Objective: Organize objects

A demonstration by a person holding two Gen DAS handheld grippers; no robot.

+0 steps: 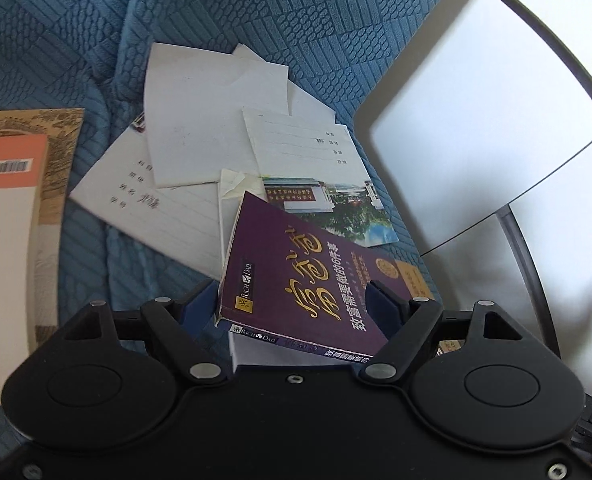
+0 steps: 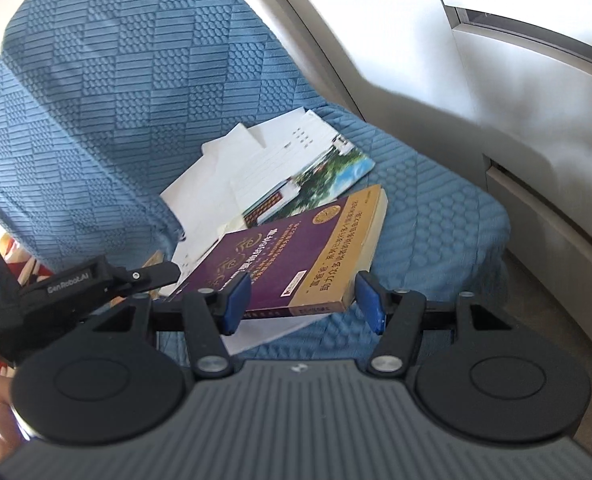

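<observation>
A purple book (image 1: 308, 264) with gold lettering lies tilted on loose papers on a blue sofa seat (image 1: 255, 8). My left gripper (image 1: 289, 304) is open at its spine corner: one blue pad stands left of the book's edge, the other over the cover. In the right wrist view the same book (image 2: 279, 256) has its near edge between the fingers of my open right gripper (image 2: 302, 300), one pad over the cover and one beside the gold corner. A finger of the left gripper (image 2: 163, 271) reaches the book's left end.
White sheets (image 1: 191, 128) and a notebook with a photo cover (image 1: 328, 200) are piled behind the book. An orange-and-cream book (image 1: 3, 220) lies on a tan one (image 1: 59, 168) at the left. White furniture panels (image 2: 496, 100) stand right of the seat (image 2: 436, 220).
</observation>
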